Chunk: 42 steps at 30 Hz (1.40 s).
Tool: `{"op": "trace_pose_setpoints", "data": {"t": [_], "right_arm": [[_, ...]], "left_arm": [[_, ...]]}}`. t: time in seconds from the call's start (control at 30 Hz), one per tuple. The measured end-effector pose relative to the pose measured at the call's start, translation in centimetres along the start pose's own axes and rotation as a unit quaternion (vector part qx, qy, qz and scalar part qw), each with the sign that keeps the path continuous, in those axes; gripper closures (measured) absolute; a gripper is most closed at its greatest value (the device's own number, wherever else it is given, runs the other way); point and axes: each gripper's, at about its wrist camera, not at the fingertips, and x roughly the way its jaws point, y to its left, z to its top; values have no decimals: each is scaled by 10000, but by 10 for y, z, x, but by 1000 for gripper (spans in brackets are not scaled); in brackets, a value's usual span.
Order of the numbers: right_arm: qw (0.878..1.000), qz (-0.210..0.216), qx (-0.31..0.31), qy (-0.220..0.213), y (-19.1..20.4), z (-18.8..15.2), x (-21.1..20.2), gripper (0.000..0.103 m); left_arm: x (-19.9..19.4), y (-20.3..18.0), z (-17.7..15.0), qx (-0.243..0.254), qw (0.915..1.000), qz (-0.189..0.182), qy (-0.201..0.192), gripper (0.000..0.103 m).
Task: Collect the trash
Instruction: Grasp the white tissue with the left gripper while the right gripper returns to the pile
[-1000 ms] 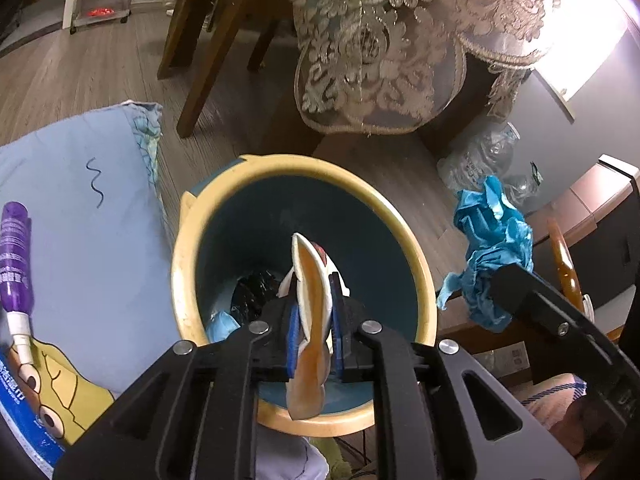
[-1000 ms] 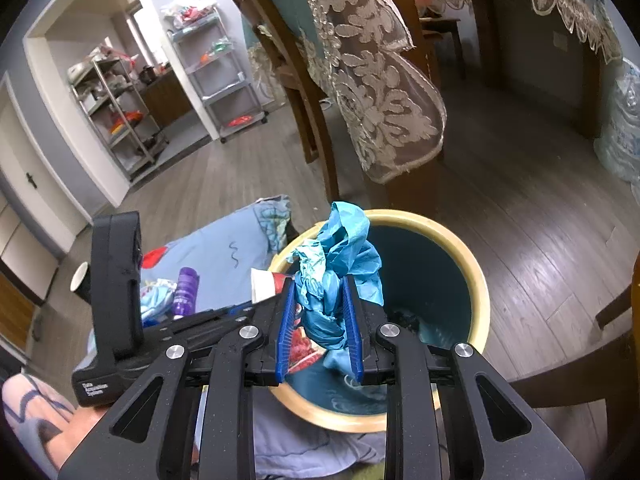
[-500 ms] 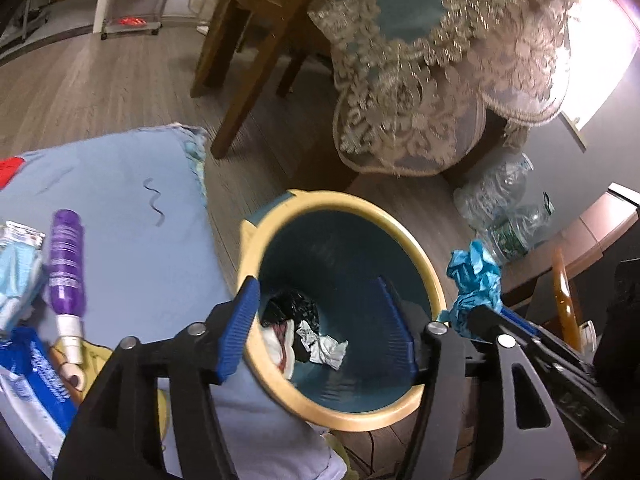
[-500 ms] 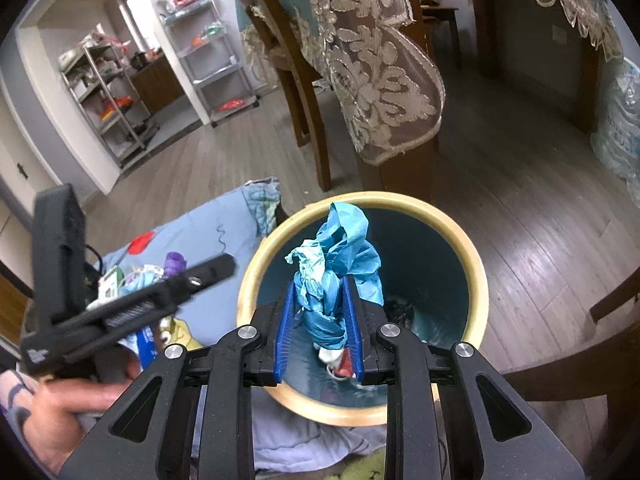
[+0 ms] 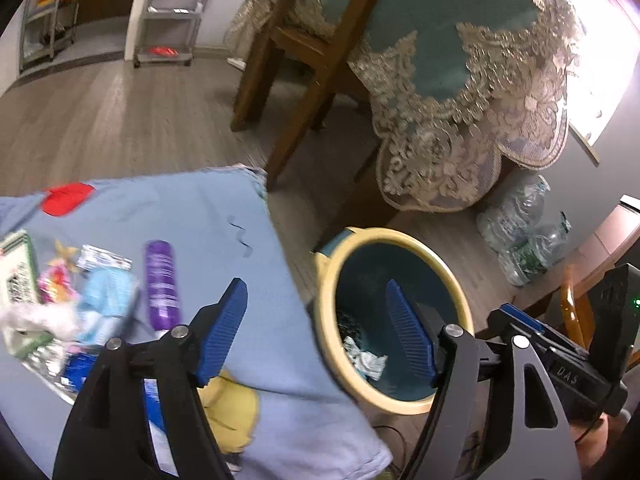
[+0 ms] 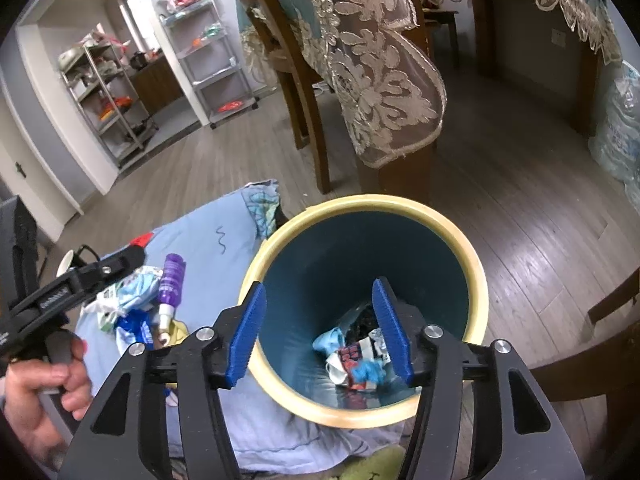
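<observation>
A round bin with a cream rim (image 6: 476, 272) and teal inside stands on the floor beside a blue cloth (image 5: 192, 216). Wrappers and a blue crumpled piece (image 6: 366, 372) lie at its bottom. My right gripper (image 6: 320, 332) hangs over the bin mouth, its jaws opening with nothing between them. My left gripper (image 5: 316, 326) is off to the bin's left over the cloth edge, jaws opening and empty. On the cloth lie a purple bottle (image 5: 160, 280), a light blue packet (image 5: 106, 300) and other scraps. In the right wrist view a hand (image 6: 48, 384) holds the left gripper's handle.
A wooden chair (image 5: 304, 60) and a table with a lace-edged cloth (image 5: 472, 128) stand behind the bin. Bagged plastic bottles (image 5: 520, 232) sit on the wood floor at right. Metal shelf racks (image 6: 108, 96) line the far wall.
The left gripper let its cream wrapper fall into the bin, opened and swung left over the cloth. The right gripper opened and the blue crumpled piece dropped into the bin.
</observation>
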Motion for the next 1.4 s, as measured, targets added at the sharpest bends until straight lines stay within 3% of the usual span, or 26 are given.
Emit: {"op": "trace_pose_setpoints", "data": {"t": [0.17,0.57,0.9,1.23,1.4], "right_arm": [[9999,47,-94,18,7,0,3,39],[9995,132,-251,104,19,-3,10,38],[9987,228,-387,228,32,-9,17,38],[9968,440,-544,392,54,-14,28,38],[9917,773,-875,531,90,-18,43,38]], "left_arm": [[-21,24,2,41,9994,301,-153,27],[-64,107,-3,-447,9925,1086,-331,26],[-74,165,-12,-794,9842,1570,-187,26],[-32,195,-20,-1200,9821,1427,273,30],[-25,203,-25,-1397,9811,1283,388,48]]}}
